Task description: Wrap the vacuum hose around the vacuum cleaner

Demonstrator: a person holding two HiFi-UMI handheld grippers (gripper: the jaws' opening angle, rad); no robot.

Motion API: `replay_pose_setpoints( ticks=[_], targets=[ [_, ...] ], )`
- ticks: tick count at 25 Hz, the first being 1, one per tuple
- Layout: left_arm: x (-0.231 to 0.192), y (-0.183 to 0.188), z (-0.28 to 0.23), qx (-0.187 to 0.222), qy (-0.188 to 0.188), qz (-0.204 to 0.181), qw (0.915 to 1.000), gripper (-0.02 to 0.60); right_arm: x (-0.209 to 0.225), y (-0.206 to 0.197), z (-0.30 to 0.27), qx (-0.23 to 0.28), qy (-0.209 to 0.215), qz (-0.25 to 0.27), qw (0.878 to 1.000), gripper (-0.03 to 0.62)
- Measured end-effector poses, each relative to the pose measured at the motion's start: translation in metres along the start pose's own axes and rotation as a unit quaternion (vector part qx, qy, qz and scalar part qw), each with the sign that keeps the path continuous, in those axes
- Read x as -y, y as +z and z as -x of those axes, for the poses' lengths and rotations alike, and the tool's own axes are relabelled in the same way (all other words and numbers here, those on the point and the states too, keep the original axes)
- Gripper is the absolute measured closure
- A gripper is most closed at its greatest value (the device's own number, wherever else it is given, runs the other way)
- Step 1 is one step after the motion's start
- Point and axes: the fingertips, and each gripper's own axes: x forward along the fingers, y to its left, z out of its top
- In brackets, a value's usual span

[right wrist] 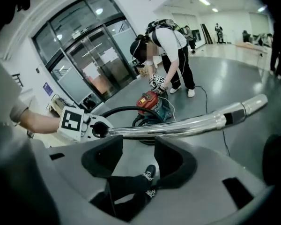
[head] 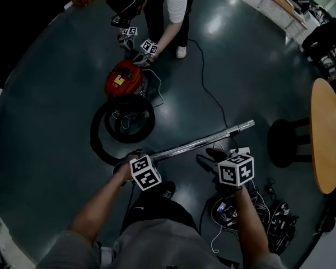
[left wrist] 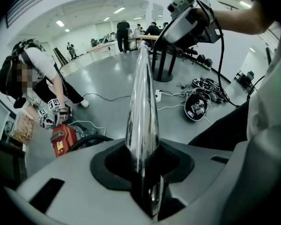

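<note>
A red vacuum cleaner stands on the grey floor, with its black hose looped in front of it. From the hose end a chrome wand runs right. My left gripper is shut on the wand's near end, and in the left gripper view the tube rises straight out from between the pads. My right gripper hangs just under the wand's middle. It stands open with nothing between its pads, and the wand crosses just beyond its tips.
Another person bends over the vacuum with both hands on it. A thin cable trails across the floor. A round wooden table and a black stool are at the right. Cables and gear lie by my feet.
</note>
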Motion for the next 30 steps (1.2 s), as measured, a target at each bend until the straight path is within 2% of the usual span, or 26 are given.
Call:
replay_pose_setpoints(
  ticks=[2,7,9,11,14,16,20,25,28,30],
  targets=[
    [-0.007,-0.009,-0.009,0.005,0.003,0.022,0.9997,0.440,0.005,0.007,-0.019,-0.004,-0.005,-0.010,1.000,0.378],
    [-0.026,-0.026,-0.035,0.020,0.015,0.057,0.9981,0.440,0.007,0.015,-0.077,-0.052,-0.020,0.066,0.996,0.379],
    [-0.033,-0.034,-0.050,0.022,0.016,0.067,0.9974,0.440,0.006,0.024,-0.095,-0.054,-0.023,0.126,0.990,0.379],
    [-0.038,-0.043,-0.066,0.022,0.011,0.078,0.9967,0.440,-0.001,0.030,-0.110,-0.065,-0.011,0.207,0.976,0.379],
    [-0.046,-0.059,-0.092,0.021,0.011,0.090,0.9956,0.440,0.004,0.022,-0.141,-0.122,0.027,0.323,0.938,0.379],
    [-0.050,-0.071,-0.112,0.019,0.016,0.097,0.9950,0.440,0.016,0.008,-0.168,-0.161,0.063,0.375,0.911,0.379],
    [-0.054,-0.090,-0.151,0.016,0.032,0.096,0.9947,0.440,0.044,-0.020,-0.221,-0.212,0.099,0.479,0.846,0.379],
    [-0.040,-0.114,-0.201,0.016,0.025,0.098,0.9948,0.440,0.078,-0.066,-0.277,-0.273,0.122,0.557,0.775,0.378],
    [-0.028,-0.128,-0.233,0.025,0.008,0.101,0.9945,0.440,0.101,-0.107,-0.304,-0.317,0.130,0.609,0.716,0.378],
    [-0.027,-0.138,-0.254,0.033,-0.002,0.104,0.9940,0.440,0.116,-0.129,-0.326,-0.335,0.137,0.634,0.683,0.379]
  ],
)
